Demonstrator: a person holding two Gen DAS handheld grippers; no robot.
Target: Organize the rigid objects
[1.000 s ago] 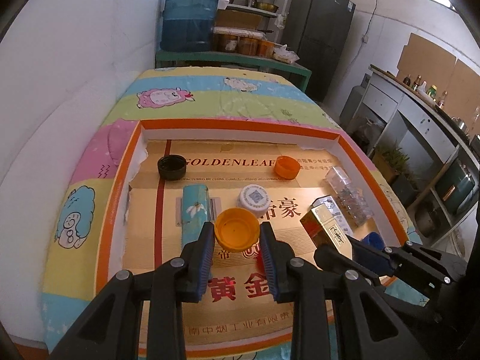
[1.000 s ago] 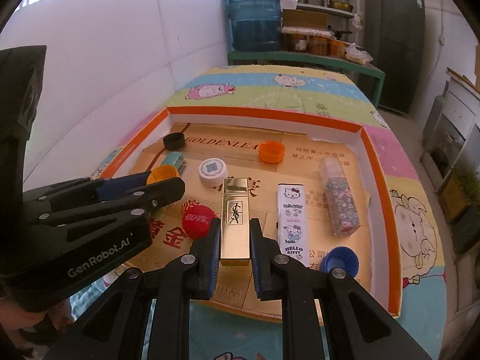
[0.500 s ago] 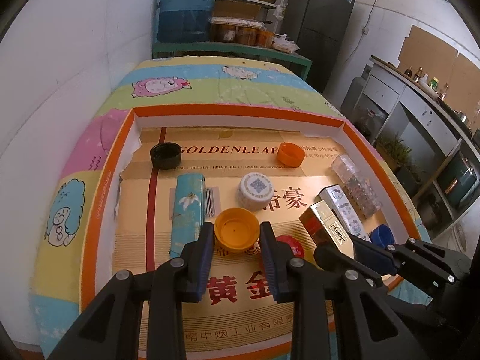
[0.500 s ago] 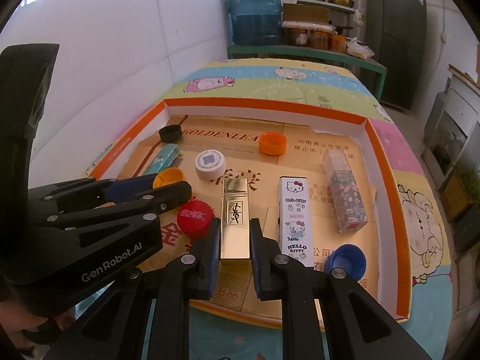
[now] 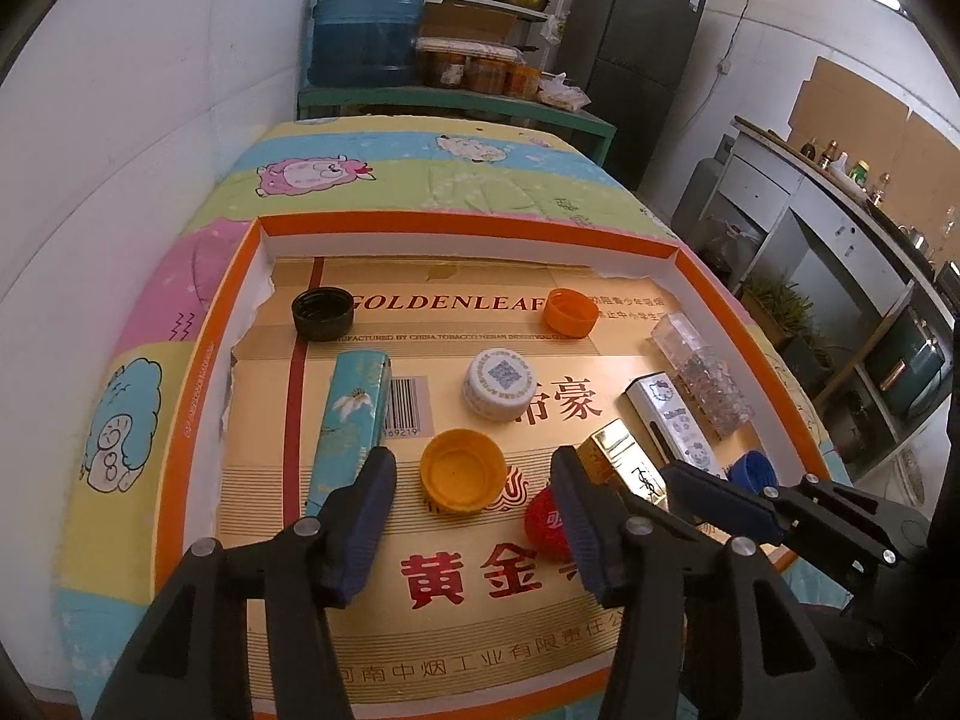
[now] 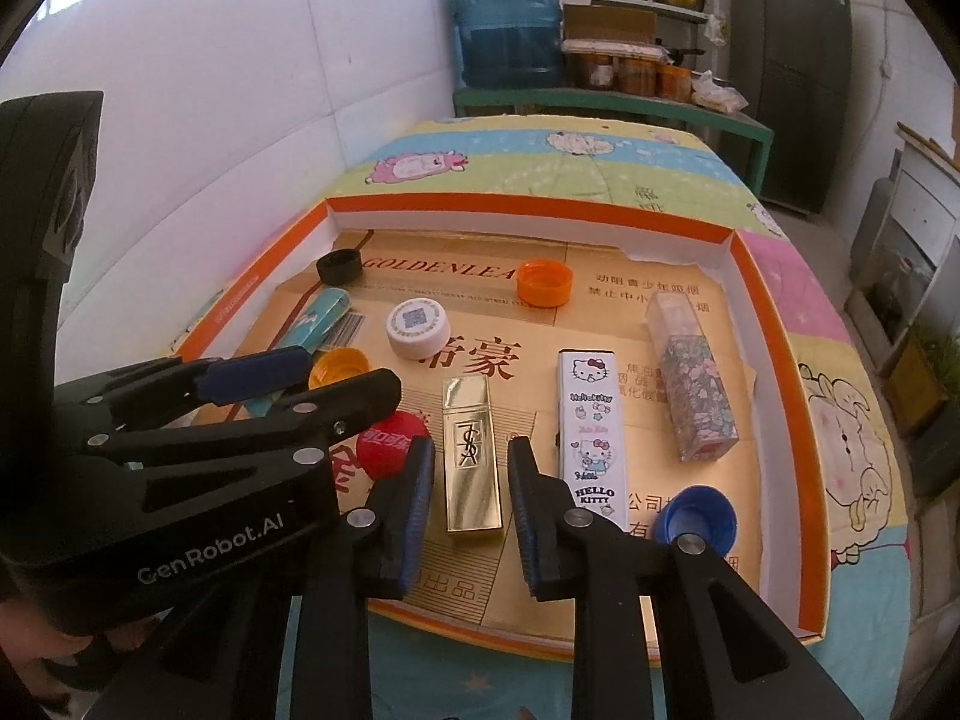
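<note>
**Both grippers standing open over the orange-rimmed tray**

Left wrist view: the orange-rimmed tray (image 5: 198,372) is lying on a cartoon-print cloth (image 5: 372,162), its cardboard floor showing bare stretches along the near edge and between the left wall and the teal box (image 5: 351,414). The left gripper (image 5: 474,483) is hovering low over the near middle, its jaws standing wide apart with the yellow cap (image 5: 463,471) sitting open side up between the tips, clear of both pads. The left finger (image 5: 366,504) is lying just beside the near end of the teal box. A red cap (image 5: 543,522) is showing partly behind the right finger. A black cap (image 5: 323,313) and an orange cap (image 5: 571,312) are sitting near the far wall, well apart, with a white cap (image 5: 501,384) between them and nearer. The gold box (image 5: 621,459), the Hello Kitty box (image 5: 675,420) and the clear patterned box (image 5: 705,381) are lying toward the right wall, a blue cap (image 5: 753,471) beside the near corner.

Right wrist view: the right gripper (image 6: 471,480) is framing the near end of the gold box (image 6: 471,459); its jaws are parted, a slim gap showing on each side, so the box is lying flat on the cardboard, unclamped. The Hello Kitty box (image 6: 591,438) is lying parallel just beside it, the clear patterned box (image 6: 693,378) farther right near the tray wall (image 6: 774,360). The blue cap (image 6: 699,519) is sitting at the near right corner. The left gripper (image 6: 300,381) is reaching in from the left above the yellow cap (image 6: 339,363) and red cap (image 6: 387,441).
</note>
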